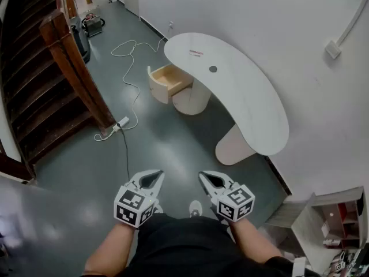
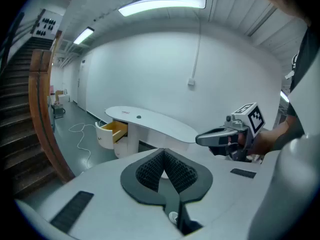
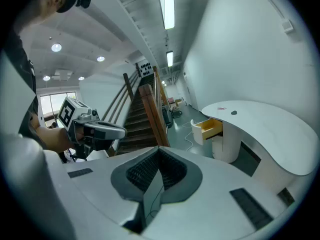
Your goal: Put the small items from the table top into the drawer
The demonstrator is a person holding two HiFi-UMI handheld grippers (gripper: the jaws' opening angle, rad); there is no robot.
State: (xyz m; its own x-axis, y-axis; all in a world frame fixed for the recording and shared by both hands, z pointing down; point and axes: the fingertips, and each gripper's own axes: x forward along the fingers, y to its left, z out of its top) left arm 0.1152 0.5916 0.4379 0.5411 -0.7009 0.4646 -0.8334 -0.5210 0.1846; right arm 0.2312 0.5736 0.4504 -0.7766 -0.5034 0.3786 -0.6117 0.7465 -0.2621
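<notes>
The white curved table [image 1: 253,105] stands across the room, far from both grippers. On its far end lie a small red-and-white item [image 1: 196,53] and a dark round item [image 1: 213,69]. Under that end a wooden drawer [image 1: 170,79] is pulled open, and I cannot see anything inside it. My left gripper [image 1: 158,175] and right gripper [image 1: 203,176] are held low in front of the person, side by side over the grey floor, both shut with nothing in them. In the left gripper view the table [image 2: 165,124], the drawer [image 2: 114,130] and the right gripper [image 2: 199,140] show beyond the shut jaws.
A wooden staircase [image 1: 52,79] rises at the left. A white cable and power strip [image 1: 120,124] lie on the floor between stairs and drawer. A low shelf unit [image 1: 328,224] stands at the lower right by the wall. The person's shoe [image 1: 195,208] shows between the grippers.
</notes>
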